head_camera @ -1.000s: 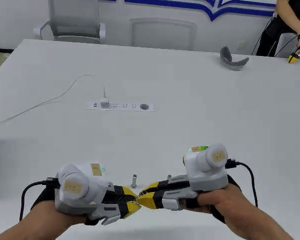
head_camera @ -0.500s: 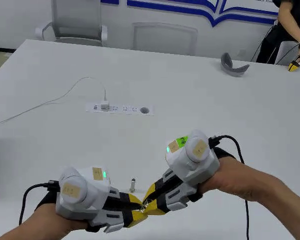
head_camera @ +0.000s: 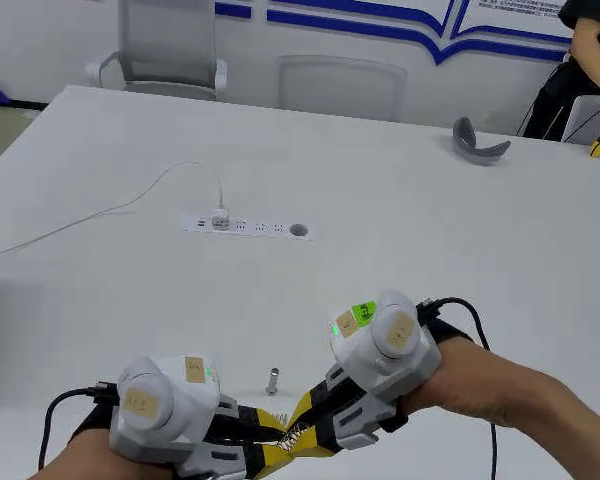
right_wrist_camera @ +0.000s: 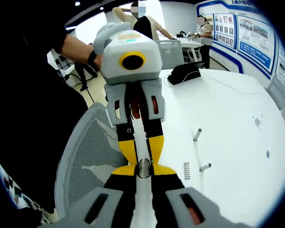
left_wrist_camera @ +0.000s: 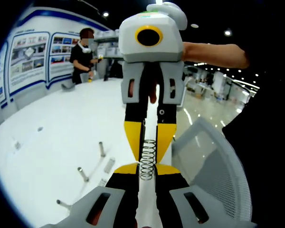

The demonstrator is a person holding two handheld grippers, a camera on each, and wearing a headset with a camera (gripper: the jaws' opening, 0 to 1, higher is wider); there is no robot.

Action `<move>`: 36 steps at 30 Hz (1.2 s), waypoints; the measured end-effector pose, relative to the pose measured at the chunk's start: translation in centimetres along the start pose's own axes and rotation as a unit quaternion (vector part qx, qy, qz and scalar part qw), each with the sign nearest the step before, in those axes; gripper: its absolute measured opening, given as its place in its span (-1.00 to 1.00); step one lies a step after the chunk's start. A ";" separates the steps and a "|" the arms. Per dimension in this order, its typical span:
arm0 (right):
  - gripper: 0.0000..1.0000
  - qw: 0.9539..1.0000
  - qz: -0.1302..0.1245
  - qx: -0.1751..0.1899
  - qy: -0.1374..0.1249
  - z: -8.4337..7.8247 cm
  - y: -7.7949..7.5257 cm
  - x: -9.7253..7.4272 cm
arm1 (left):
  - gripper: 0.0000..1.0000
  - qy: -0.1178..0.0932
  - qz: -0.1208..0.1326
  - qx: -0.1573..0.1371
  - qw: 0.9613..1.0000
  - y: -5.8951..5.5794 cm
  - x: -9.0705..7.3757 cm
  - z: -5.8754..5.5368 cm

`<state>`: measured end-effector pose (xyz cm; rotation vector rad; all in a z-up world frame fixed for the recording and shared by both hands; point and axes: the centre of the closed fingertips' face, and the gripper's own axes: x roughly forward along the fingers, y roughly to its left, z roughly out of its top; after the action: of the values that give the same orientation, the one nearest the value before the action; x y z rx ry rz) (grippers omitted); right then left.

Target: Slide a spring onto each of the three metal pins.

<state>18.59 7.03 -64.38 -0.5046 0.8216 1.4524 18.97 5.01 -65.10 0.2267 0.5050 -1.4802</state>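
A small metal spring (head_camera: 293, 435) hangs just above the white table (head_camera: 430, 240), pinched between both grippers' yellow tips. My left gripper (head_camera: 268, 447) comes in from the lower left and is shut on one end of the spring (left_wrist_camera: 147, 160). My right gripper (head_camera: 305, 428) tilts down from the right and is shut on the other end of the spring (right_wrist_camera: 143, 167). One upright metal pin (head_camera: 272, 380) stands just behind the tips. In the left gripper view, three pins (left_wrist_camera: 101, 148) (left_wrist_camera: 82, 174) (left_wrist_camera: 61, 204) and a loose spring (left_wrist_camera: 109, 165) sit on the table.
A white power strip (head_camera: 245, 226) with a plug and a trailing cable (head_camera: 110, 208) lies mid-table. A grey curved object (head_camera: 480, 142) rests at the far right. Chairs (head_camera: 170, 40) line the far edge, where a person (head_camera: 590, 40) stands. A mesh chair (left_wrist_camera: 213, 161) is at the near edge.
The right gripper rose from lying level to tilting down onto the left gripper's tips. The spring now shows stretched between the two pairs of tips. The head camera has shifted.
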 end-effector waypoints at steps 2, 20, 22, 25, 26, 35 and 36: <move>-0.75 1.000 -0.001 0.002 -0.003 0.0 0.1 0.1 | -0.66 0.002 0.009 -0.004 1.000 0.3 -0.1 -0.2; -0.75 1.000 -0.020 0.024 0.001 -1.2 -0.7 0.7 | -0.42 -0.006 0.079 -0.048 0.996 2.1 -3.5 -2.7; -0.75 0.999 -0.022 0.028 0.009 -1.5 -0.9 0.8 | -0.38 0.000 0.090 -0.050 0.995 2.5 -3.9 -3.3; -0.75 0.999 -0.030 0.026 0.024 -2.1 -1.3 1.1 | -0.31 0.005 0.103 -0.058 0.993 2.9 -4.4 -4.2; -0.75 0.999 -0.028 0.028 0.027 -2.3 -1.3 1.2 | -0.29 0.006 0.113 -0.062 0.992 3.3 -4.7 -4.5; -0.75 0.998 -0.029 0.032 0.051 -2.8 -2.1 2.3 | -0.02 0.016 0.165 -0.094 0.982 4.8 -6.9 -6.7; -0.75 0.998 -0.029 0.030 0.054 -2.8 -2.2 2.5 | 0.01 0.016 0.171 -0.099 0.980 5.0 -7.1 -7.0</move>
<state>20.08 6.38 -68.42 -0.5605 0.9263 1.3524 22.55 14.95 -68.81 0.1708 0.6029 -1.0854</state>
